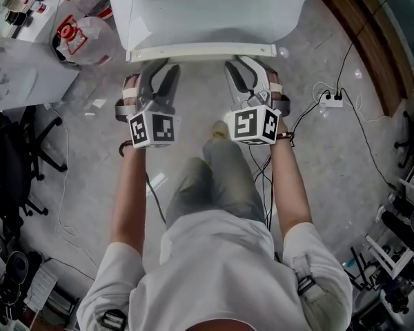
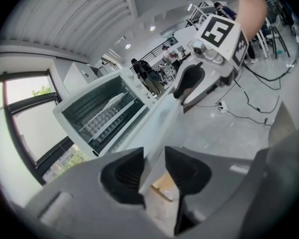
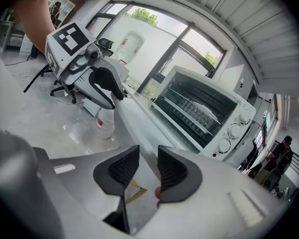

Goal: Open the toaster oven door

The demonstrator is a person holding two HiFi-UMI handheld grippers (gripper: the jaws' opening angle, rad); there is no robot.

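The white toaster oven [image 2: 97, 113] stands open, its wire rack showing inside. In the head view its door [image 1: 200, 19] hangs lowered toward me, the handle bar [image 1: 201, 50] along its near edge. My left gripper [image 1: 160, 71] grips the bar's left part, and my right gripper [image 1: 243, 66] its right part. In the left gripper view the handle [image 2: 159, 128] runs between the pads of the left gripper [image 2: 153, 168], which press on it. In the right gripper view the right gripper [image 3: 148, 166] holds the same bar, with the oven [image 3: 199, 111] and its knobs [image 3: 234, 131] beyond.
Clear plastic jugs [image 1: 83, 36] stand on the floor at the oven's left. A white table [image 1: 21, 74] and a black office chair [image 1: 14, 157] are on the left. A power strip [image 1: 331, 101] with cables lies on the floor at the right.
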